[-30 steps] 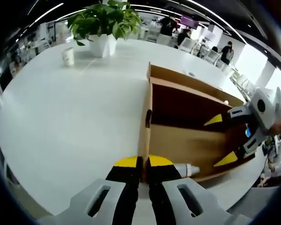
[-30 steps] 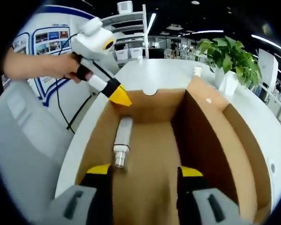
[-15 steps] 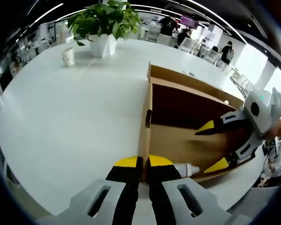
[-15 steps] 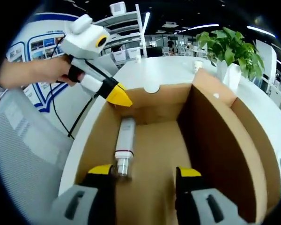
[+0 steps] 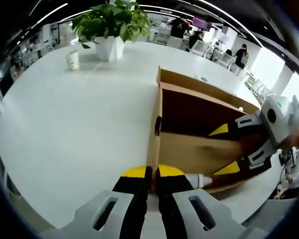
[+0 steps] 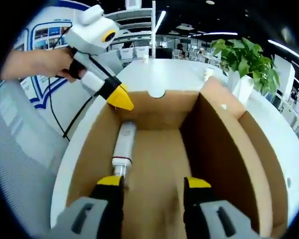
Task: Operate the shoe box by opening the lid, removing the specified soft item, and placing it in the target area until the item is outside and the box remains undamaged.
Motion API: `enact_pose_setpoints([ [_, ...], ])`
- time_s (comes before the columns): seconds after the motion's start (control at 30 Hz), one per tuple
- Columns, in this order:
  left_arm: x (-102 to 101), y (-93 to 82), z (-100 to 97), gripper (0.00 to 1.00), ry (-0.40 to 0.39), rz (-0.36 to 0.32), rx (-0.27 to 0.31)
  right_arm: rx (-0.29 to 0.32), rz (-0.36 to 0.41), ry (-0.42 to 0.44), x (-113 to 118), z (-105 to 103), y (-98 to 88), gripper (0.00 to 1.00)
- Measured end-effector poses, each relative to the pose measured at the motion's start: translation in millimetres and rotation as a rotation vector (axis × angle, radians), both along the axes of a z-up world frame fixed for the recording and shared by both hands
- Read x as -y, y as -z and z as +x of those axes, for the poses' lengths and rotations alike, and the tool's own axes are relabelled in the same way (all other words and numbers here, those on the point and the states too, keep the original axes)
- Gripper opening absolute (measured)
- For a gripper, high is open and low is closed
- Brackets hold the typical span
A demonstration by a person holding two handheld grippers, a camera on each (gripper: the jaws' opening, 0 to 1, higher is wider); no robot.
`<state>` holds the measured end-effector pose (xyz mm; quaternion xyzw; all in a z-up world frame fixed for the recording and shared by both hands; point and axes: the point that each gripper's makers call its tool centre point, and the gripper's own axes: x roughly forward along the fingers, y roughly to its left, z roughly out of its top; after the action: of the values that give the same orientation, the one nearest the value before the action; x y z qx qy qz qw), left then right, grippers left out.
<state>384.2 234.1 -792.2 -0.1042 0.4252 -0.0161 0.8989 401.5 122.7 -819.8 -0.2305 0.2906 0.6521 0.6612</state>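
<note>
Cardboard shoe box (image 6: 214,144) stands open on the white counter (image 5: 65,124), so the removal step is in hand. A white tube (image 6: 123,144) lies on the box floor, just ahead of the right gripper (image 6: 153,183) and nearest its left jaw. Those jaws are spread wide and hold nothing; next they likely must shift over the tube and close. The left gripper (image 5: 152,172) pinches the box's end wall between near-closed jaws.

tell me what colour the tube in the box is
White tube, best seen in the right gripper view.
</note>
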Motion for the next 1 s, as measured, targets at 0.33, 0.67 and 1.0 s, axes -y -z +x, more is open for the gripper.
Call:
enact_pose_setpoints([
  [0.33,-1,0.7,0.5,0.03,-0.002,-0.004,0.001,-0.049,-0.002,-0.031,-6,-16,8.3,0.45],
  [0.67,0,0.5,0.6,0.03,-0.004,-0.009,0.0,0.093,-0.067,-0.047,1,-1,18.9,0.37],
  [1.0,0,0.6,0.7,0.03,-0.007,-0.015,0.0,0.085,-0.058,-0.029,-2,2,23.5,0.34],
])
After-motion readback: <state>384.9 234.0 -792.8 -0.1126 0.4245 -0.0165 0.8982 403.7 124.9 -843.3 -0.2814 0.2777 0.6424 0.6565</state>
